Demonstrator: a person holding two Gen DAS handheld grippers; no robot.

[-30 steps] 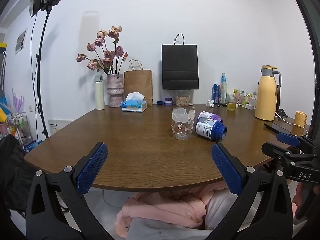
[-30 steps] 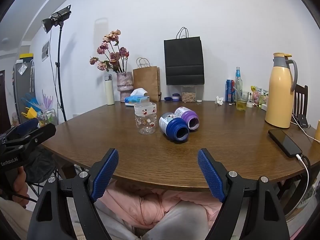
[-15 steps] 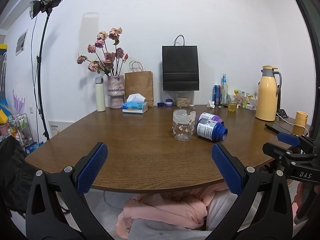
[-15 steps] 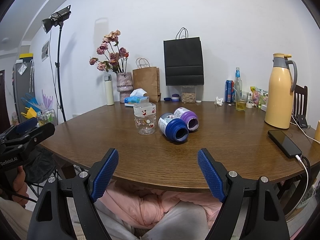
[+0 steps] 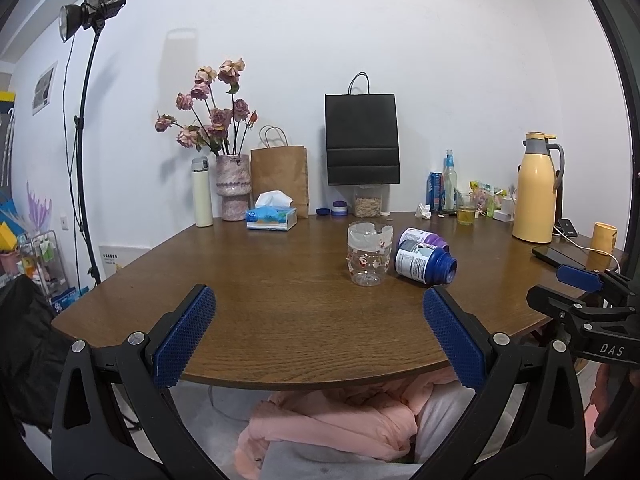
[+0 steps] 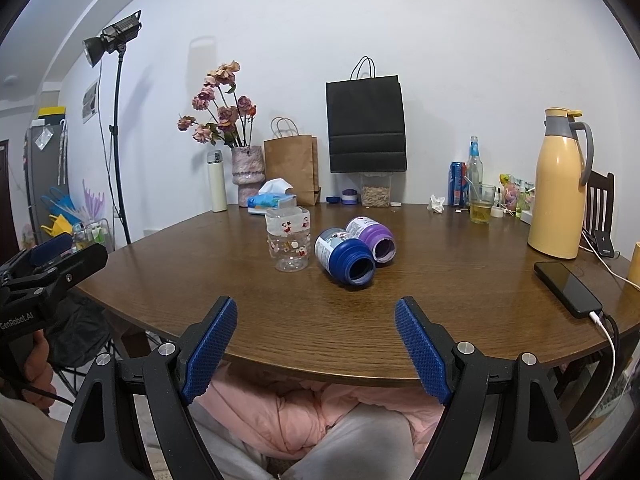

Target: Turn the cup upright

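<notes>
A blue cup (image 5: 425, 265) (image 6: 345, 257) lies on its side in the middle of the round wooden table (image 5: 260, 300), its open mouth toward the right wrist camera. Just behind it a purple cup (image 5: 423, 237) (image 6: 371, 236) also lies on its side. To their left stands a clear plastic cup (image 5: 368, 258) (image 6: 289, 240) with cartoon prints. My left gripper (image 5: 316, 296) is open at the table's near edge, well short of the cups. My right gripper (image 6: 316, 304) is open too, also at the near edge, holding nothing.
Along the back wall stand a flower vase (image 5: 233, 186), a white flask (image 5: 202, 192), a tissue box (image 5: 272, 216), brown and black paper bags, bottles and a glass of drink (image 6: 481, 208). A yellow thermos jug (image 6: 560, 188) and a charging phone (image 6: 567, 287) sit at the right.
The cups have not moved. Both grippers stay open; the left wrist view has shifted only slightly, with the table sitting a little lower in it.
</notes>
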